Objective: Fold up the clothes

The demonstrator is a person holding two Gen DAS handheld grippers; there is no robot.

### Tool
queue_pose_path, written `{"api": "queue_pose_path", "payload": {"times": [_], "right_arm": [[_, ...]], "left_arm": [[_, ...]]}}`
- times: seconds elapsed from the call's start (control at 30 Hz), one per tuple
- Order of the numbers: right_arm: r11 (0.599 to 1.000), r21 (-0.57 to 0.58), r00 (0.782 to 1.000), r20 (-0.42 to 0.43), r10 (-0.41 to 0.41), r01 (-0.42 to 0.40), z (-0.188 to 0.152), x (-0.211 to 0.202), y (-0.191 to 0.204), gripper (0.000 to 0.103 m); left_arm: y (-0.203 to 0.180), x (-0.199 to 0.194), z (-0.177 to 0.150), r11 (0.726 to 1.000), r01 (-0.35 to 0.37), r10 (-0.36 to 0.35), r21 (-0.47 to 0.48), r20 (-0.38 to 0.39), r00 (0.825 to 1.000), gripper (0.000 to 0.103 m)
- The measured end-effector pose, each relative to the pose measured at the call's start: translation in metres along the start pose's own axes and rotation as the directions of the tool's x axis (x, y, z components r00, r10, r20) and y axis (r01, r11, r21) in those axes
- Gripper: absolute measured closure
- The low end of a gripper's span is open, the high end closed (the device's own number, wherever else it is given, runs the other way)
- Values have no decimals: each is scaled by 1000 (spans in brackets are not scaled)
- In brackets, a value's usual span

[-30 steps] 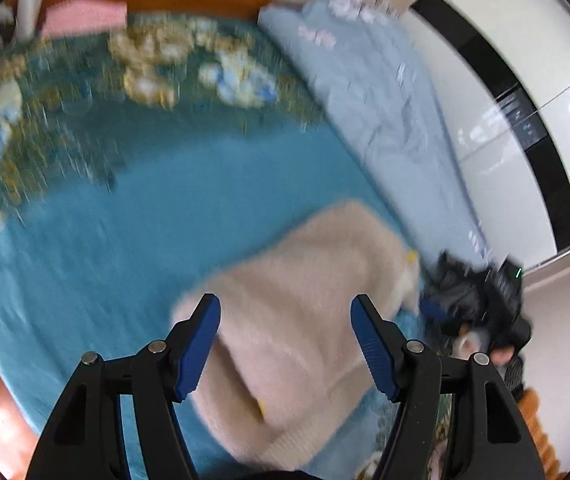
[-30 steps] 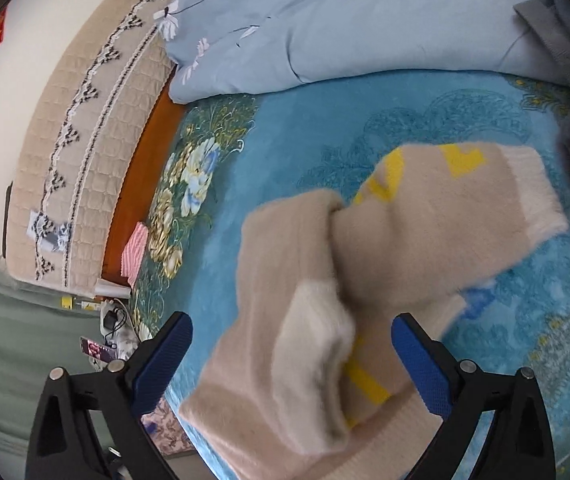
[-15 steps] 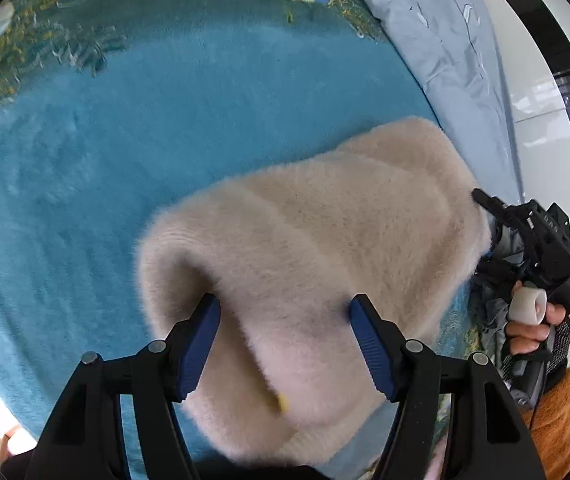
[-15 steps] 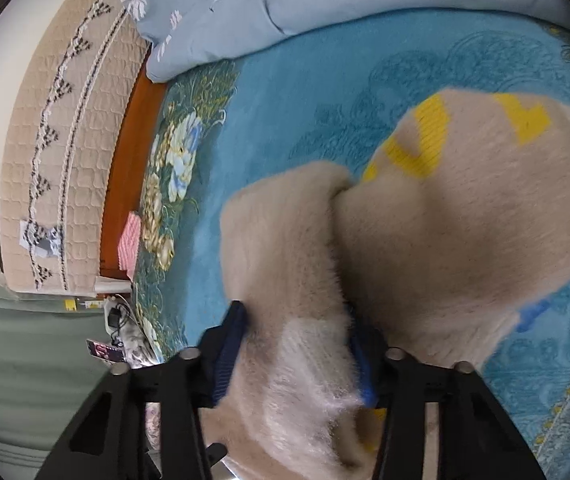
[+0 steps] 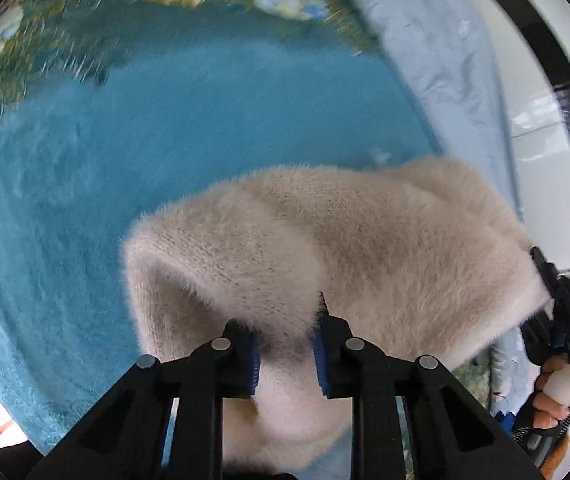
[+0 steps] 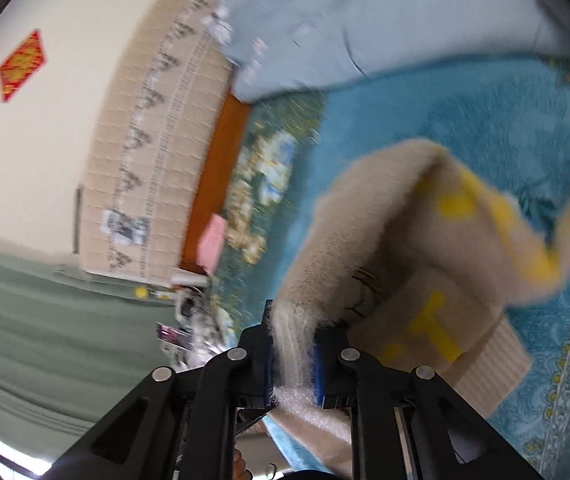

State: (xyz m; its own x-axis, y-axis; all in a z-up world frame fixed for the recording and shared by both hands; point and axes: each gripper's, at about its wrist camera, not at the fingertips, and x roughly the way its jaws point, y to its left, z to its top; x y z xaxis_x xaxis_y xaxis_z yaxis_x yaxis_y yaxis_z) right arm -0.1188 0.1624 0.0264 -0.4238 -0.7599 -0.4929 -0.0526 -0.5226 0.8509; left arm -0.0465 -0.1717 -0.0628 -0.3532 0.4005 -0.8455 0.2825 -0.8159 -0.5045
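Sweater [image 5: 325, 248] pinched by both tongs, left [image 5: 287, 354] and right [image 6: 293, 354], jaws just closed on fuzzy knit. Lift step begun over bed [image 5: 165, 140]. Next: carry gripped edge toward 12 o'clock, keeping tension even

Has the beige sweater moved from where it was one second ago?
Yes. The beige sweater, pinched in the right tool, now hangs lifted off the blue blanket instead of lying on it.

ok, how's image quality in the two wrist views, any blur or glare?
Left wrist: sweater and left gripper sharp, floral border of the blanket smeared at top, glare bottom left. Right wrist: motion blur across the whole scene, sweater lettering soft; only the right gripper stays crisp. Both show strong fisheye bending with dark corners.
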Motion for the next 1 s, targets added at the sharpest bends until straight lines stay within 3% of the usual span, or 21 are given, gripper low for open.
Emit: {"api": "queue_pose_path", "payload": {"times": [0.2,0.4,0.53,0.67,0.77,0.87,0.97,1.0], "right_arm": [[989,-128,984,151,98,-79,5,-77,65,88],[950,-285,941,270,204,-124,-21,-167,130,88],[927,-352,915,317,247,-129,-56,-217,153,88],[921,-379,912,338,233,-95,-96,-257,159,88],[913,-402,912,347,218,-65,-119,-282,166,88],[902,-430,913,348,212,-46,-132,-304,177,88],[895,-446,932,322,165,-4,-127,-303,187,89],[894,-448,940,309,141,13,-123,-300,189,89]], "left_arm": [[-62,-70,-4,981,79,-106,178,146,984,82],[-125,-168,-24,924,117,-223,365,266,938,82],[-136,-217,-30,882,110,-266,457,290,919,82],[-142,-247,-73,836,100,-278,539,259,925,82],[-146,-262,-110,784,99,-287,612,216,933,82],[-144,-277,-137,737,165,-328,655,133,935,82],[-141,-282,-144,713,284,-374,641,5,928,82],[-139,-278,-143,723,317,-376,613,-34,926,82]]}}
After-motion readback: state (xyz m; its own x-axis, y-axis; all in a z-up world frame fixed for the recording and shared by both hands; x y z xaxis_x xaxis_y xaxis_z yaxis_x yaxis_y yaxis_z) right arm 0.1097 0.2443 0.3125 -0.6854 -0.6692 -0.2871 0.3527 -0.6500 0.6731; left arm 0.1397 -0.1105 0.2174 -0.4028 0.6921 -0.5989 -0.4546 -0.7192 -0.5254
